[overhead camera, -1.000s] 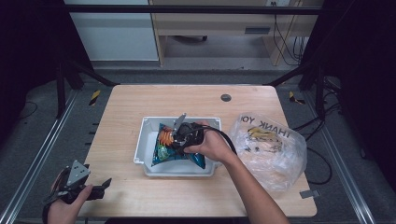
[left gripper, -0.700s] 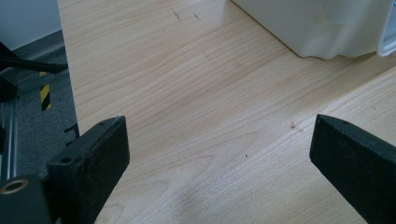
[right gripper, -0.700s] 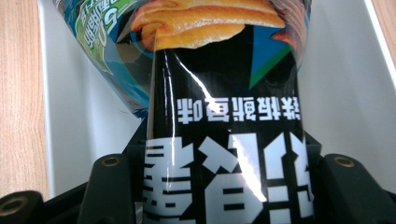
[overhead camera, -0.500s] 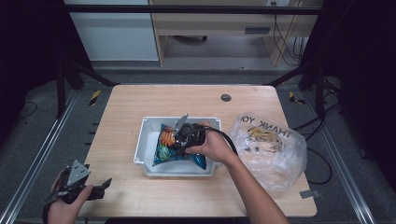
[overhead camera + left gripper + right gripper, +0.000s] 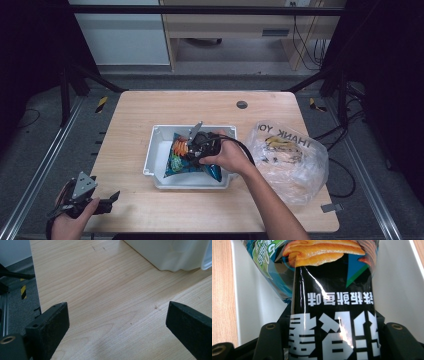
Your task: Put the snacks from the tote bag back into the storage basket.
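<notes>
Glossy foil, black and blue with orange crisps printed on it: one snack bag (image 5: 332, 302), pinched between the jaws of my right claw (image 5: 192, 150), which are pressed together on its lower end. The bag lies at centre frame in the high view, inside the white rectangular plastic bin (image 5: 159, 150); in the right gripper view it runs up the middle with the bin's white walls on either side.

Light wood: the bench (image 5: 200, 107), carrying the bin at centre and a clear, crumpled plastic carrier bag (image 5: 292, 160) printed with black lettering at centre right, just beside the bin.

Black padded jaws: my left claw (image 5: 102, 202), lower left of the high view, spread wide with nothing between the jaws, resting over bare bench. The left gripper view has a corner of the bin at upper right.

Step in hand, as I judge it: setting the snack bag down in the bin. The next move calls for spreading the right jaws so the foil slips free, then lifting straight out without dragging the bag over the rim.

Change against the earlier frames: very little. Both hands sit in the same places, and the snack bag lies at the same spot in the bin.
</notes>
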The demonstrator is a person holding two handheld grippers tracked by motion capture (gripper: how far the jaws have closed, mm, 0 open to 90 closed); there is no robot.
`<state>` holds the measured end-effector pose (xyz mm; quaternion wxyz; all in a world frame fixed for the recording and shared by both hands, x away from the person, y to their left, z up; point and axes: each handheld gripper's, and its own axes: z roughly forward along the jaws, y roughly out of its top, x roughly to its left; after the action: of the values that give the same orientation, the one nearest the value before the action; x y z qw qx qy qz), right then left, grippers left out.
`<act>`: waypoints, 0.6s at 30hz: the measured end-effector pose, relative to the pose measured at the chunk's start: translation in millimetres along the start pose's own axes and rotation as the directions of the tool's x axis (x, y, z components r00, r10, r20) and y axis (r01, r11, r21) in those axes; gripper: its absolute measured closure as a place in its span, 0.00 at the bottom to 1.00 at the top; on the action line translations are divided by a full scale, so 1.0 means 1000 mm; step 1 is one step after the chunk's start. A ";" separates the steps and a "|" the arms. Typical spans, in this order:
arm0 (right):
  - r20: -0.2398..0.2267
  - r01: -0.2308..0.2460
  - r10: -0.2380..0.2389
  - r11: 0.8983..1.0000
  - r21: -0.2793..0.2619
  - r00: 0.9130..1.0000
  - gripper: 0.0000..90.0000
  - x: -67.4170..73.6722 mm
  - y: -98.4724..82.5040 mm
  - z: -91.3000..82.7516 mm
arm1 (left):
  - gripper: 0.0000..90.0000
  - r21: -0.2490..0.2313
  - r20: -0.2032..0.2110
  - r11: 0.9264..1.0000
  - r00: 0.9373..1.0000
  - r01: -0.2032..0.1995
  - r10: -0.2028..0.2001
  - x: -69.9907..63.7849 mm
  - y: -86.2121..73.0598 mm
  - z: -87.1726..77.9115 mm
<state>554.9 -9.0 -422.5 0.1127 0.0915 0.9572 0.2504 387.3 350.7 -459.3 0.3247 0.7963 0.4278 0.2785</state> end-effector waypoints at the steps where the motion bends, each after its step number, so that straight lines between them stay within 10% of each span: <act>1: 0.000 0.000 0.000 1.000 0.000 1.000 0.48 0.000 0.000 0.000 | 0.05 0.000 0.000 1.000 1.000 0.000 0.000 0.000 0.000 0.000; 18: 0.002 -0.009 0.009 1.000 0.000 1.000 0.47 -0.003 -0.001 0.002 | 0.05 -0.001 0.002 1.000 1.000 0.001 -0.001 0.000 0.000 0.000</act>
<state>557.8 -9.5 -423.6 0.1124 0.0958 0.9567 0.2510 387.4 350.3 -459.3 0.3256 0.7961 0.4278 0.2779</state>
